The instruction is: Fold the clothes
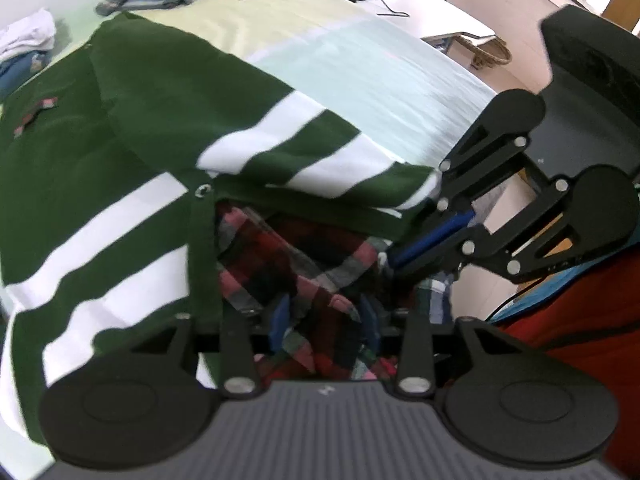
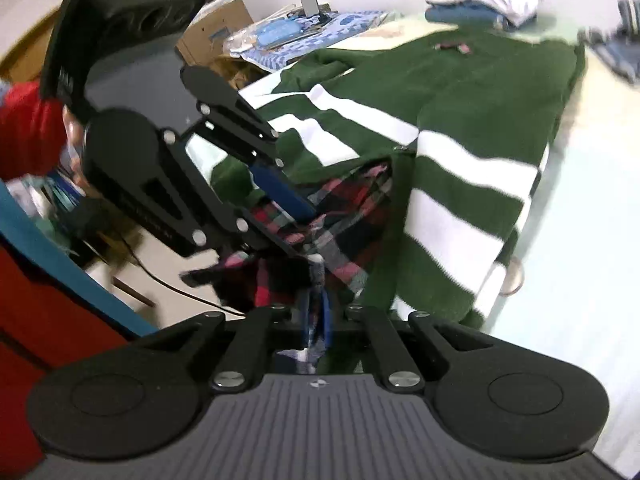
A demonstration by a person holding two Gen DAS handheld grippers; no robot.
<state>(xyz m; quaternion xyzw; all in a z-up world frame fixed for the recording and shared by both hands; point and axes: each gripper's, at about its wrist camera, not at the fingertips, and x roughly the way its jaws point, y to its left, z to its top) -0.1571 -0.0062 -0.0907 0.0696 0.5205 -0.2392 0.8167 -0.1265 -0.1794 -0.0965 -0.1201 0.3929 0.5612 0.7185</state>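
- Pale, the surface point(image 1: 360, 72) fills the upper part of both wrist views and carries every garment; floor and furniture lie beyond its far edge.
- Spread across it, the green sweater point(image 1: 132, 120) with broad white stripes is the largest thing, running from 9 o'clock to the centre of the left wrist view, one striped sleeve folded over toward 3 o'clock.
- From under its near hem, at about 6 o'clock, the plaid shirt point(image 1: 304, 276) bunches out in red, pink and dark checks, hanging at the edge nearest the person.
- Folded piles point(image 2: 480, 2) sit at the far side, near 1 o'clock in the right wrist view, well apart from the work.
- As for the step, I judge this to be the gathering of the plaid shirt's loose edge before a fold, with the sweater not yet finished.
- At 6 o'clock in its own view, the left gripper point(image 1: 326, 320) stands partly open, its blue pads either side of plaid cloth; whether they press on it I cannot tell.
- Closing almost to nothing, the right gripper point(image 2: 316, 320) pinches a thin bit of cloth, seemingly the plaid shirt's edge.
- Next, the move calls for the left gripper to close firmly on the plaid, then both to lift and draw it flat together without dragging the sweater.
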